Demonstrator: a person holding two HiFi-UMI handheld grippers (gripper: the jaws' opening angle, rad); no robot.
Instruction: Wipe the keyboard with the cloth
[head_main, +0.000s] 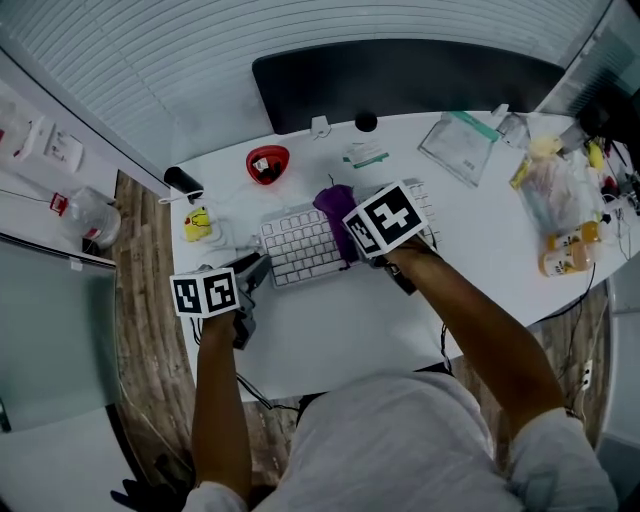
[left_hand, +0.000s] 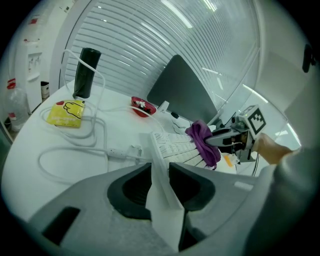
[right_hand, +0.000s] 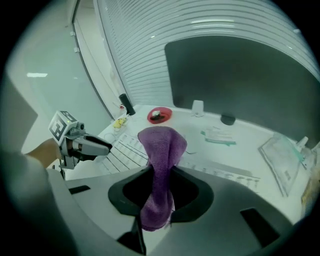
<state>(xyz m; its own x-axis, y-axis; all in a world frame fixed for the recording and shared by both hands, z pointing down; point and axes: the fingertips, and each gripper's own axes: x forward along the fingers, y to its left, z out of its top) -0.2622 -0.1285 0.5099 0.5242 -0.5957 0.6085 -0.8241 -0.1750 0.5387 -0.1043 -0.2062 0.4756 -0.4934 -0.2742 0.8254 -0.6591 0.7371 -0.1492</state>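
Note:
A white keyboard (head_main: 300, 245) lies on the white table (head_main: 340, 320). My left gripper (head_main: 262, 270) is shut on the keyboard's left end; in the left gripper view the keyboard's edge (left_hand: 161, 190) runs between the jaws. A purple cloth (head_main: 336, 205) hangs bunched over the keyboard's middle, with my right gripper (head_main: 352, 236) shut on it. In the right gripper view the cloth (right_hand: 161, 150) stands up out of the jaws above the keyboard (right_hand: 122, 150). The left gripper view shows the cloth (left_hand: 202, 142) drooping from the right gripper (left_hand: 232, 138).
A red bowl (head_main: 267, 164), a yellow packet (head_main: 198, 223) and a black cylinder (head_main: 183, 181) sit left of and behind the keyboard. A white cable (left_hand: 75, 145) loops on the table. A dark panel (head_main: 400, 80) stands behind. A clear pouch (head_main: 460, 145) and bags (head_main: 560, 190) lie right.

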